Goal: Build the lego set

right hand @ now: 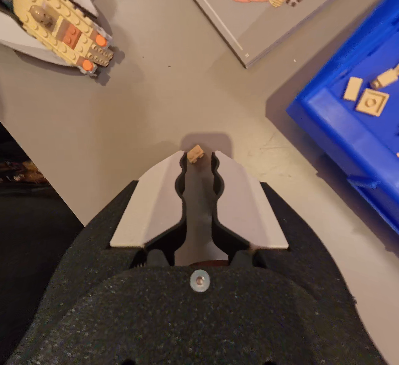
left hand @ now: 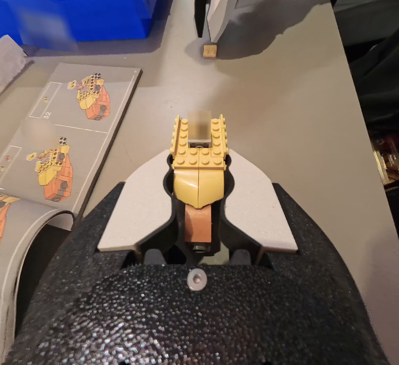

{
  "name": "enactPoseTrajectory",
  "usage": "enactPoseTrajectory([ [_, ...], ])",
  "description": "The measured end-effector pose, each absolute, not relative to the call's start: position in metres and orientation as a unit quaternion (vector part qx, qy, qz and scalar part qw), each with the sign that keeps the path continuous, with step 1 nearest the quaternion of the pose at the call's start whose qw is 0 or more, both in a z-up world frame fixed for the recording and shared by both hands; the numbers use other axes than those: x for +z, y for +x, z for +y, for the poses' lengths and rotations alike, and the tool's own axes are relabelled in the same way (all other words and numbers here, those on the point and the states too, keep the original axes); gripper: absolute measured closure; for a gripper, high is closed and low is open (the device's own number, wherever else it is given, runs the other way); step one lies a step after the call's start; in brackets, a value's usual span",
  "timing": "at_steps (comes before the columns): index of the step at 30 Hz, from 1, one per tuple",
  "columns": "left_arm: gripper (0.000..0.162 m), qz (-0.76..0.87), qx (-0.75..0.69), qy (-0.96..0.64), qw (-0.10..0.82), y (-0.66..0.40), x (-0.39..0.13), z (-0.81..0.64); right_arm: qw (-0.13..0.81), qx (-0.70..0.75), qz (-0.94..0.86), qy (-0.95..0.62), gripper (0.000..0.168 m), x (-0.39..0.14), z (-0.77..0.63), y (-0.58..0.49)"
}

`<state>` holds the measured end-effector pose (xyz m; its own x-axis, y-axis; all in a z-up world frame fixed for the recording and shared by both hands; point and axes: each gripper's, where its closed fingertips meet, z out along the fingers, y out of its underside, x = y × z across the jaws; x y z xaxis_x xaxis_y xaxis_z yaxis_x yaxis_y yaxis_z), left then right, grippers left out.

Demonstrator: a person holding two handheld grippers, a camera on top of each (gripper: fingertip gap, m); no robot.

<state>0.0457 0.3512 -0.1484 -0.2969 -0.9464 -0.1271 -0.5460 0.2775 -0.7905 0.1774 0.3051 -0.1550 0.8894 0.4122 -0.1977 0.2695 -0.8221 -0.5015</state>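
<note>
My left gripper (left hand: 199, 157) is shut on the tan lego model (left hand: 199, 181), holding it by its sides just above the table. The model has studded tan plates, a rounded tan end, an orange-brown part beneath and a grey brick (left hand: 199, 141) in its middle channel. In the right wrist view the model (right hand: 58, 30) sits at the upper left, with two orange round studs at its far end. My right gripper (right hand: 198, 153) is open, tips down on the table. A small tan piece (right hand: 195, 153) lies between its tips. That piece also shows in the left wrist view (left hand: 209, 51).
An open instruction booklet (left hand: 82, 117) lies left of the model and also shows in the right wrist view (right hand: 259, 30). A blue bin (right hand: 345, 138) holds loose tan pieces (right hand: 372, 104). The bin shows too in the left wrist view (left hand: 86, 2). The table edge (left hand: 356, 95) runs along the right. There is about 15 centimeters between the tips of the two grippers.
</note>
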Motion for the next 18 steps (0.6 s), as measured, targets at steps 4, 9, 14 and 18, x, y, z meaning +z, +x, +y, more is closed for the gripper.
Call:
enactPoseTrajectory([
  [4, 0.119, 0.742, -0.323, -0.499, 0.312, 0.039, -0.148, 0.351, 0.284, 0.082, -0.359, -0.885, 0.15, -0.15, 0.304, 0.174],
  [9, 0.119, 0.741, -0.328, -0.5, 0.305, 0.034, -0.148, 0.355, 0.305, -0.028, -0.63, -0.714, 0.154, -0.137, 0.296, 0.181],
  [14, 0.119, 0.745, -0.338, -0.496, 0.292, 0.035, -0.149, 0.353, 0.26, -0.006, -0.752, -0.606, 0.154, -0.136, 0.301, 0.173],
  [18, 0.119, 0.751, -0.351, -0.488, 0.275, 0.033, -0.149, 0.35, 0.197, 0.022, -0.802, -0.563, 0.155, -0.143, 0.304, 0.177],
])
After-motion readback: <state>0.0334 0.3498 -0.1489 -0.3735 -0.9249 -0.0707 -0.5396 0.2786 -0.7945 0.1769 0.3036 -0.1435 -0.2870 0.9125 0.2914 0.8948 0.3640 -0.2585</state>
